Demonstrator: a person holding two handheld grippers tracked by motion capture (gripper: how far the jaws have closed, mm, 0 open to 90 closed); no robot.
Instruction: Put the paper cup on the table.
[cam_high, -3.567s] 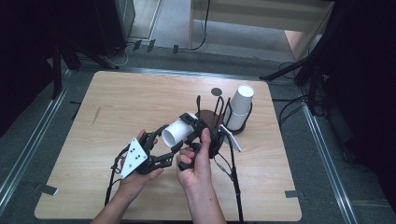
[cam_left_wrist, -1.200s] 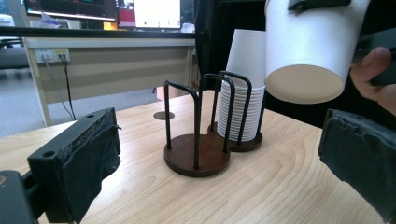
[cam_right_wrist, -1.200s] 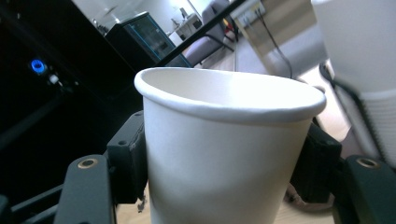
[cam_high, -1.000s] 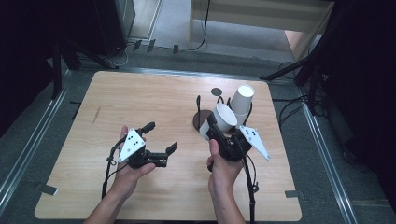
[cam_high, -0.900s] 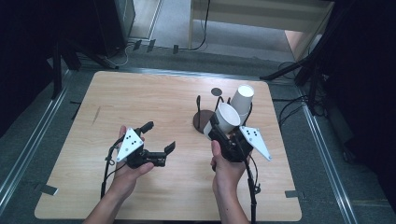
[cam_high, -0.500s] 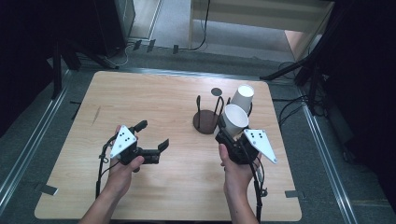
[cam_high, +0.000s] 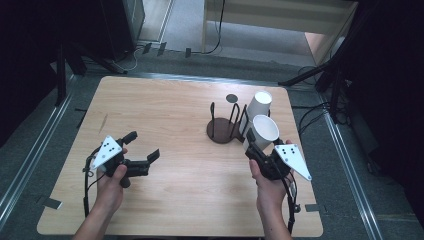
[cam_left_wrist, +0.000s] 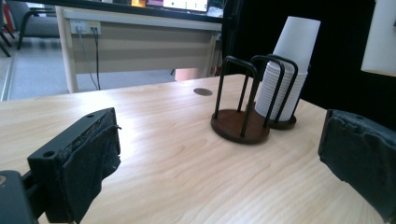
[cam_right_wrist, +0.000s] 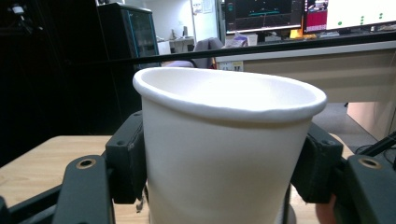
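My right gripper (cam_high: 257, 146) is shut on a single white paper cup (cam_high: 263, 130), held upright and mouth-up at the table's right, just in front of the rack. In the right gripper view the cup (cam_right_wrist: 224, 149) sits between both pads (cam_right_wrist: 127, 161). A stack of white cups (cam_high: 258, 107) leans in one ring of a black wire rack on brown bases (cam_high: 222, 132). My left gripper (cam_high: 142, 146) hovers open over the table's left front with nothing in it. Between its jaws, the left gripper view shows the rack (cam_left_wrist: 242, 122) and the stack (cam_left_wrist: 286, 79).
The wooden table (cam_high: 165, 105) has a small dark round disc (cam_high: 231, 98) behind the rack. Cables trail from both grippers toward the front edge. Beyond the table there are dark stands, floor cables and a desk.
Both grippers met at the cup at first. Since then the right gripper has carried the cup right and toward the person. The left gripper has drawn away to the left, open.
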